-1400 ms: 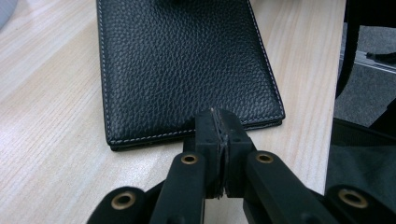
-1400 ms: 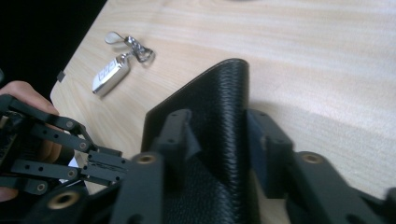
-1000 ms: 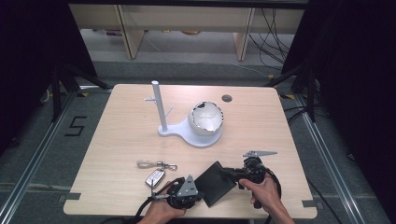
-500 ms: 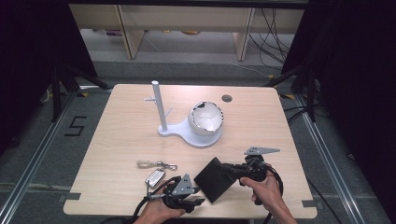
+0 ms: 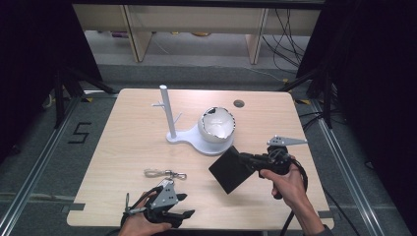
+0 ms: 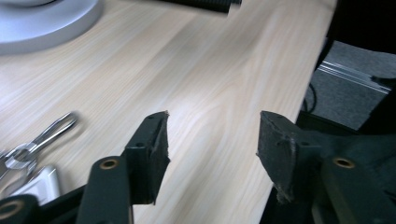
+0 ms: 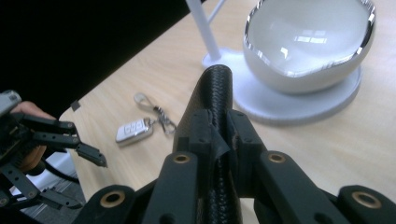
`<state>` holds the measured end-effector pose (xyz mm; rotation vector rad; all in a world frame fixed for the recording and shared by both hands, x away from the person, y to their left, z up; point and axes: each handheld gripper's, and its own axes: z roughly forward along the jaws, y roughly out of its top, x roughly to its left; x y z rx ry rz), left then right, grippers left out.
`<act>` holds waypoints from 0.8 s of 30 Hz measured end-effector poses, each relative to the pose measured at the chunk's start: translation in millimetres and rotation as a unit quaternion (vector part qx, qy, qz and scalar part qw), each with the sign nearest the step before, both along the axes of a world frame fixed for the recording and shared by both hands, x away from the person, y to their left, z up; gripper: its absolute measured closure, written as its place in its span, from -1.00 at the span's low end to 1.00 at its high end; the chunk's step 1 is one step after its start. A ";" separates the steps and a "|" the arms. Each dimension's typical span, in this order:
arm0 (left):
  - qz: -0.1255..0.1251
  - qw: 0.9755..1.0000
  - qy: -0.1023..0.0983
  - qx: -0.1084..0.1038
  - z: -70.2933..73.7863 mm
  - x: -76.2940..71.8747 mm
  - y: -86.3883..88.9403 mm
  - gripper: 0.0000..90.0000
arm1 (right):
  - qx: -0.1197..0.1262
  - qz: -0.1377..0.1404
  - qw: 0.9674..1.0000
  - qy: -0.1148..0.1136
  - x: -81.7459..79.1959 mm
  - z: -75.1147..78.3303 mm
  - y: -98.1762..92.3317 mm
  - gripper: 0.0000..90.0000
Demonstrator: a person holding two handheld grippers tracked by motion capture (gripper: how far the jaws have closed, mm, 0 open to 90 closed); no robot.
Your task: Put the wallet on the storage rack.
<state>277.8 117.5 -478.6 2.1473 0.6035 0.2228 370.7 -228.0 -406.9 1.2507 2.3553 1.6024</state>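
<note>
A black textured wallet (image 5: 228,169) hangs above the table's front right, held by one edge. My right gripper (image 5: 244,160) is shut on it; in the right gripper view the wallet (image 7: 212,88) rises edge-on between the closed jaws of the gripper (image 7: 219,135). My left gripper (image 5: 183,205) sits at the front edge, apart from the wallet. Its jaws have just been opening, and the left gripper view shows only bare wood between them (image 6: 212,140). A key fob on a ring (image 7: 133,130) lies on the table beside the left gripper (image 7: 70,140).
A white stand (image 5: 196,142) with a thin post (image 5: 167,110) and a glossy bowl (image 5: 216,125) occupies the table's middle. The key ring (image 5: 164,173) lies in front of it. A round hole (image 5: 239,103) marks the far side. The table's right edge (image 6: 299,112) runs close by.
The left gripper let go of the wallet, opened and drew back to the left. The right gripper lifted the wallet up and toward the stand.
</note>
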 end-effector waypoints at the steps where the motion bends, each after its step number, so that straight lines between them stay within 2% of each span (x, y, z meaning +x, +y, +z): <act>1: 0.014 1.000 0.005 -0.007 -0.9 0.1 6.4 -0.10 | -0.001 -0.004 1.000 -0.008 3.7 3.2 -0.6 0.82; 3: 0.021 1.000 0.009 -0.001 -0.7 0.2 11.1 -0.13 | 0.006 -0.007 1.000 -0.008 5.9 5.5 0.0 0.82; 4: 0.027 1.000 0.008 -0.001 -1.7 -0.2 16.2 -0.17 | -0.006 -0.009 1.000 -0.024 15.1 13.2 -2.5 0.82; 7: 0.032 0.999 0.003 0.028 -2.9 0.3 26.3 -0.21 | 0.000 -0.026 0.999 -0.021 23.8 22.3 -2.2 0.82; 8: 0.032 0.999 0.003 0.028 -2.9 0.3 26.3 -0.23 | 0.000 -0.026 0.999 -0.021 23.8 22.3 -2.2 0.82; 9: 0.041 0.999 0.011 0.017 -5.0 -1.1 28.0 -0.23 | 0.001 -0.029 0.999 -0.017 27.5 25.2 -2.6 0.82; 10: 0.039 0.999 0.012 0.030 -6.7 -1.0 32.8 -0.25 | 0.004 -0.036 0.999 -0.030 37.4 29.3 -2.9 0.83; 11: 0.042 0.999 0.013 0.031 -8.0 -1.5 34.4 -0.25 | 0.007 -0.041 0.999 -0.017 38.9 32.6 -2.7 0.83; 12: 0.047 0.998 0.017 0.029 -9.2 -2.6 35.8 -0.25 | 0.003 -0.041 0.999 -0.032 44.9 33.4 -3.7 0.83; 14: 0.044 0.998 0.016 0.031 -9.4 -2.8 37.8 -0.26 | 0.002 -0.048 0.998 -0.029 48.1 36.2 -3.7 0.83; 15: 0.050 0.998 0.019 0.025 -10.1 -4.5 40.6 -0.27 | 0.006 -0.055 0.998 -0.031 57.8 39.8 -4.8 0.83; 18: 0.051 0.998 0.017 0.025 -9.3 -5.0 44.7 -0.28 | 0.009 -0.065 0.997 -0.028 65.4 42.9 -4.8 0.82; 19: 0.060 0.998 0.017 0.021 -8.9 -6.0 48.3 -0.28 | 0.010 -0.066 0.997 -0.031 69.1 43.6 -5.4 0.82; 20: 0.062 0.998 0.017 0.019 -8.6 -6.4 49.7 -0.28 | 0.008 -0.073 0.997 -0.036 77.6 46.3 -6.4 0.83; 22: 0.060 0.998 0.013 0.027 -8.4 -5.5 55.4 -0.28 | 0.009 -0.080 0.996 -0.035 84.8 48.9 -6.8 0.82; 23: 0.066 0.998 0.017 0.011 -9.9 -6.4 55.3 -0.29 | 0.008 -0.086 0.995 -0.040 89.8 49.9 -6.8 0.83; 24: 0.067 0.997 0.018 0.017 -9.4 -6.3 57.9 -0.29 | 0.014 -0.094 0.995 -0.024 90.6 51.8 -5.6 0.82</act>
